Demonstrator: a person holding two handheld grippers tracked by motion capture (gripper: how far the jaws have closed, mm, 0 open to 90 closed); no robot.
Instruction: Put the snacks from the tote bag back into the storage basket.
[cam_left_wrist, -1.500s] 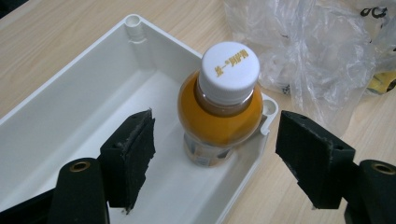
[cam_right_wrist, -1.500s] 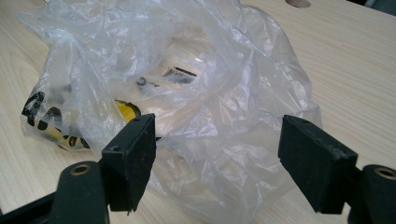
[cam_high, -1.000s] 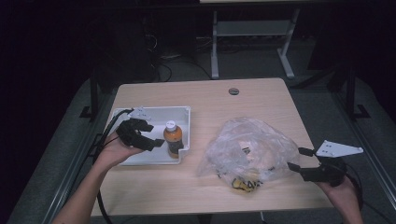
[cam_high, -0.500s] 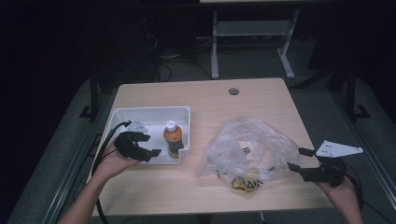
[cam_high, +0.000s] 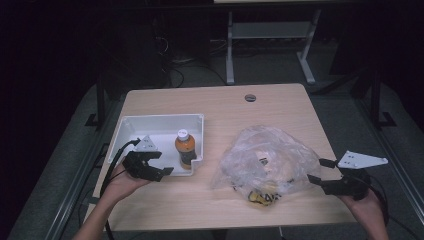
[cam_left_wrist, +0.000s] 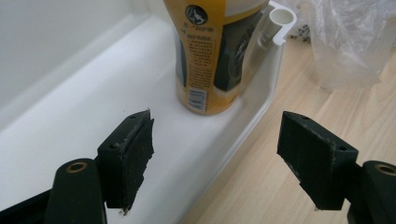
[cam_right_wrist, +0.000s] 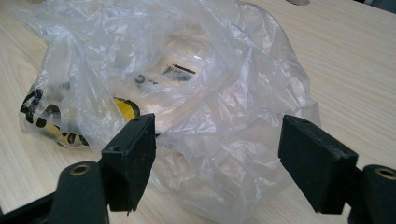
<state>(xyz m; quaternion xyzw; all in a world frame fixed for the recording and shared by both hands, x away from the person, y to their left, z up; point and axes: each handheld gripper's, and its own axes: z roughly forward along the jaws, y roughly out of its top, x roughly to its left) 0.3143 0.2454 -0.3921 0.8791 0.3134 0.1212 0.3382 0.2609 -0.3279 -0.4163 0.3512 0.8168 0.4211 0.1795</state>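
Hovering left hand-held gripper (cam_high: 162, 164) beside bottle (cam_high: 184, 148)

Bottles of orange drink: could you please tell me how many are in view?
1. The white-capped bottle of orange drink stands upright in the white plastic tray, near its right wall. The crumpled clear plastic bag could hide more.

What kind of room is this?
Probably a lab or workshop: a plain light wooden table stands on grey floor, cables trail in the dark behind, beside a white metal frame stand.
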